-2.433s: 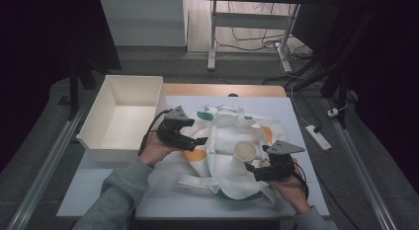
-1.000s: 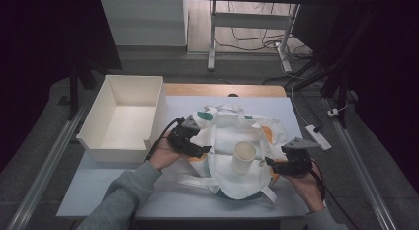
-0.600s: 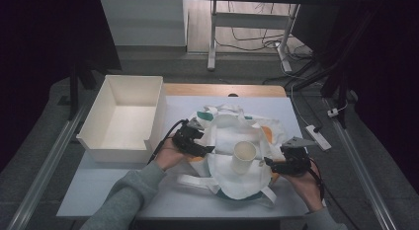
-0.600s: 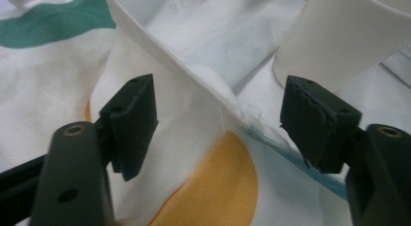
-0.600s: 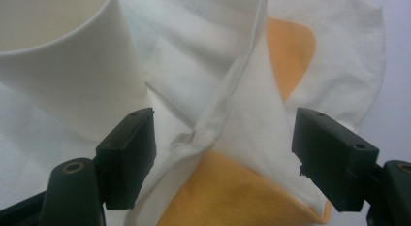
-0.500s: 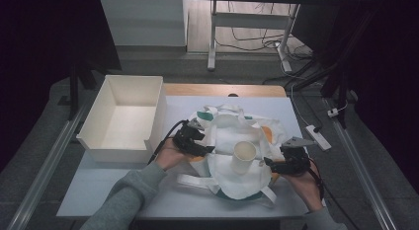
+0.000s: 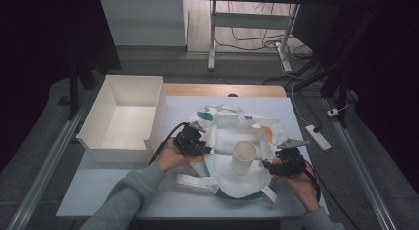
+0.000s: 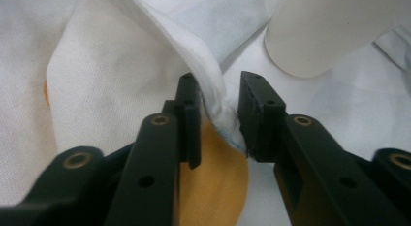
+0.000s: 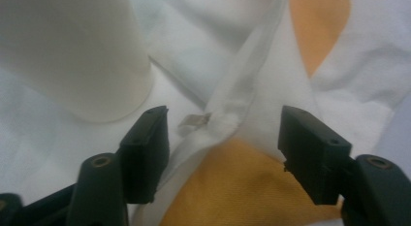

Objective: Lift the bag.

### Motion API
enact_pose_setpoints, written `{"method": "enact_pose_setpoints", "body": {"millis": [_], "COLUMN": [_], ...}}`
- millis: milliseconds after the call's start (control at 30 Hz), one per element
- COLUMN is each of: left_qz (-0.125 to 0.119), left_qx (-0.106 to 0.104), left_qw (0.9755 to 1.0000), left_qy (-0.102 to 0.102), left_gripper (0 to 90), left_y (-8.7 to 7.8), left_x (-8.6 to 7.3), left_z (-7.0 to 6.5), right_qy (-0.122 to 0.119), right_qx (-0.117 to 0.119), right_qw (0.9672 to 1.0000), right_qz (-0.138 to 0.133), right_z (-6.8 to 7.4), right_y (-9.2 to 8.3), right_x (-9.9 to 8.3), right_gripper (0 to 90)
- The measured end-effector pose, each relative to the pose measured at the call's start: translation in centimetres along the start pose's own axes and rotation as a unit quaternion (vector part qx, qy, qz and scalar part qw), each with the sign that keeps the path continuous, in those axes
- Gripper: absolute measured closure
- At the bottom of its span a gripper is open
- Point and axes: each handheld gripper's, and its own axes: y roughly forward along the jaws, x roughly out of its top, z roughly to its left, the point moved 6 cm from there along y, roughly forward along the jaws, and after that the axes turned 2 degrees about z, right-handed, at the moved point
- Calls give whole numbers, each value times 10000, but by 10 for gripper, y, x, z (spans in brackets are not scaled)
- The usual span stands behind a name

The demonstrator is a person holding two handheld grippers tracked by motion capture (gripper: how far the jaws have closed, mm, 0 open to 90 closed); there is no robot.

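While the bag (image 7: 232,141) lies on the surface (image 7: 118,183), the closing left gripper (image 8: 218,114) seems to pinch its hem; the closing right gripper (image 9: 223,138) straddles a seam, not yet gripping.

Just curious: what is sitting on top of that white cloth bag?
A white paper cup stands upright on the cloth bag. The table surface beneath the bag is covered, so anything under it cannot be seen.

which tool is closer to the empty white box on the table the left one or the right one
Left. The left tool sits just right of the white box, at the cloth bag's near edge. The right tool is at the bag's far side, beyond the paper cup.
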Motion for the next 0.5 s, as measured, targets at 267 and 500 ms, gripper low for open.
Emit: {"method": "enact_pose_setpoints", "body": {"millis": [267,500], "left_qz": [36,42], "left_qx": [-25,-29], "left_qw": [10000,10000], "left_qy": [4,8], "left_gripper": [782,786], "left_y": [0,0], "left_x": [0,-1], "left_z": [0,0], "right_qy": [-5,53], "right_qx": [148,197], "right_qw": [9998,9996], "right_qz": [148,213], "right_z": [3,2], "right_y": [7,8], "right_x": [-3,-4], "right_gripper": [490,591]}}
